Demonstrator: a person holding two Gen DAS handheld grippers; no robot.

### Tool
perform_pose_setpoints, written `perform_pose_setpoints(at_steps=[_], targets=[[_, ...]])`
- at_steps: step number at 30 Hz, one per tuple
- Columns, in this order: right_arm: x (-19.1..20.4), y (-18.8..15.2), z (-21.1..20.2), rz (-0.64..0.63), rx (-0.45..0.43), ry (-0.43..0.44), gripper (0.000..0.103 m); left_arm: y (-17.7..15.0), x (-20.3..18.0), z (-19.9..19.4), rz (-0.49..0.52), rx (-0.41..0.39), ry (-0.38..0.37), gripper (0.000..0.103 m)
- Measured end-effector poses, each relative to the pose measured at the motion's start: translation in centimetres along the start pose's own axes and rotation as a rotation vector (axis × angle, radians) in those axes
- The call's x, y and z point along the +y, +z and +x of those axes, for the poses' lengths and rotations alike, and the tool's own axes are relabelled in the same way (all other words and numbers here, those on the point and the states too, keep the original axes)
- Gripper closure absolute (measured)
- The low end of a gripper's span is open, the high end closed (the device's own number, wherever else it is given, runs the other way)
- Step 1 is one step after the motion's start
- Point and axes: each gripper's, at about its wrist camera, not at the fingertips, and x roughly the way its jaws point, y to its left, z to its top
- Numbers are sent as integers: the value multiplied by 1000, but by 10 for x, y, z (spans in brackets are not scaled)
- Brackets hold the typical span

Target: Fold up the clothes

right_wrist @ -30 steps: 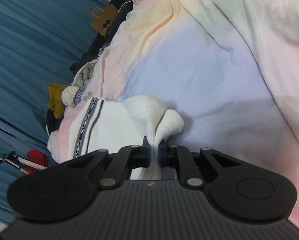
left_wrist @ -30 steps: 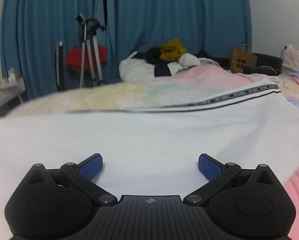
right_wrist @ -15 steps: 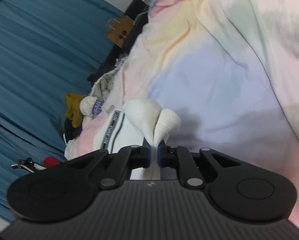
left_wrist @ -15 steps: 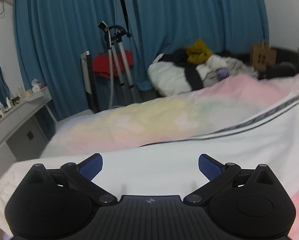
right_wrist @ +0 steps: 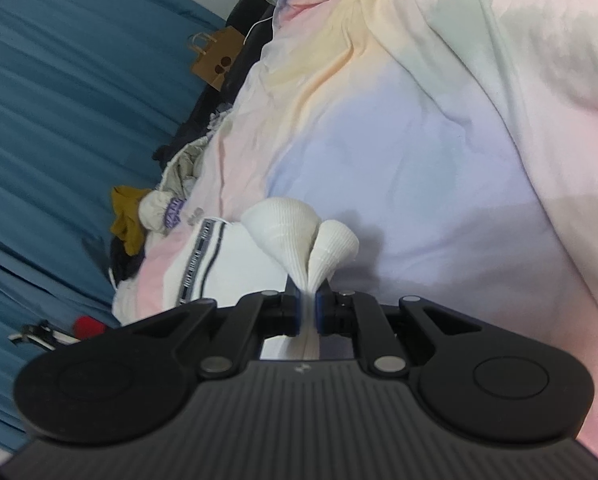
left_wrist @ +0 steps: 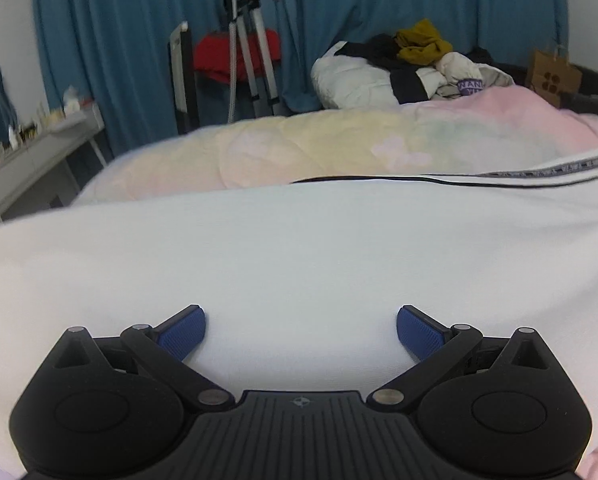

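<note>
A white garment with a black-and-grey lettered stripe lies spread over the pastel bed cover. My left gripper is open, its blue pads wide apart just above the white cloth, holding nothing. My right gripper is shut on a bunched fold of the white garment, which puffs out in two lobes past the jaws. The striped edge also shows in the right wrist view.
A pastel quilt covers the bed. A pile of clothes sits at the far end, with a brown paper bag beside it. A tripod and red item stand before blue curtains. A white desk is at left.
The left gripper's view swung and dropped back over the white cloth, still open. The right gripper kept its grip on the fold and shifted slightly over the quilt.
</note>
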Motion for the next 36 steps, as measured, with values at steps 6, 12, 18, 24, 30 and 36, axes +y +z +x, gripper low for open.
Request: perform_pose_setpoints(at_steps=[6, 12, 18, 24, 30, 36], targets=[[0, -1, -1, -25, 1, 8, 93, 2, -3, -9, 14, -8, 5, 0], [9, 0, -9, -89, -14, 30, 93, -2, -1, -10, -37, 13, 42, 0], [-7, -3, 4, -118, 38, -29, 93, 2, -5, -9, -26, 45, 48, 0], [12, -6, -5, -194, -18, -8, 93, 8, -2, -9, -9, 63, 28, 0], [50, -6, -30, -321, -85, 17, 93, 6, -2, -11, 26, 50, 9, 0], [93, -19, -61, -445, -174, 58, 93, 4, 2, -16, 35, 21, -59, 0]])
